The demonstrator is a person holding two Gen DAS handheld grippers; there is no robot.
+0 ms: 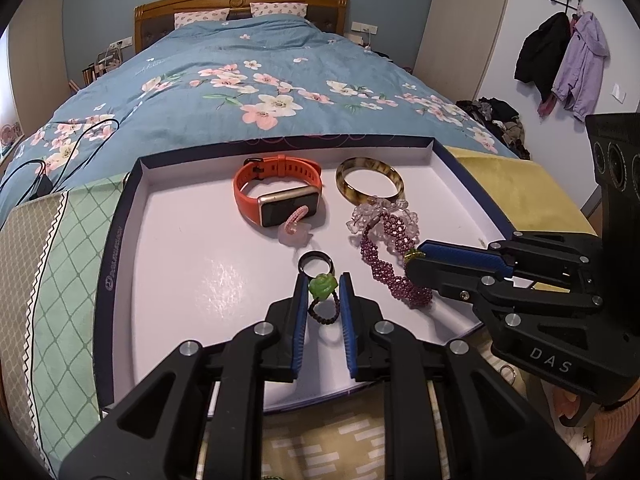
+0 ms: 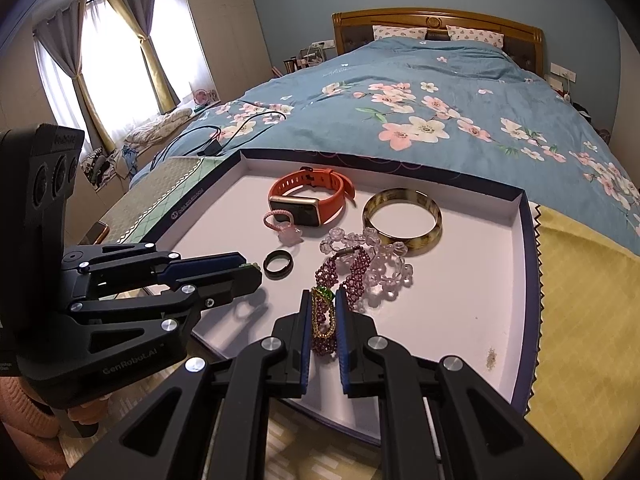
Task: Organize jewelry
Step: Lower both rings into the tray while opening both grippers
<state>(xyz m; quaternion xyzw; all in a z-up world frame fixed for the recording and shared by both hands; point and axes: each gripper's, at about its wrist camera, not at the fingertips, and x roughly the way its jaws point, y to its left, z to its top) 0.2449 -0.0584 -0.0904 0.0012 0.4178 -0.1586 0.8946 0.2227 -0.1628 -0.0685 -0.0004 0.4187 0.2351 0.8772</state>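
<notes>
Green rose ring (image 1: 322,285); dark bead band; purple beaded bracelet (image 2: 322,322), gold-trimmed.

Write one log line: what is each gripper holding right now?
left gripper: shut on green rose ring | right gripper: shut on gold-and-green piece | purple beaded bracelet: in tray

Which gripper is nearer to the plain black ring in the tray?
Left. The left gripper holds a green rose ring right beside the black ring; the right gripper is farther away, at the purple beaded bracelet.
</notes>
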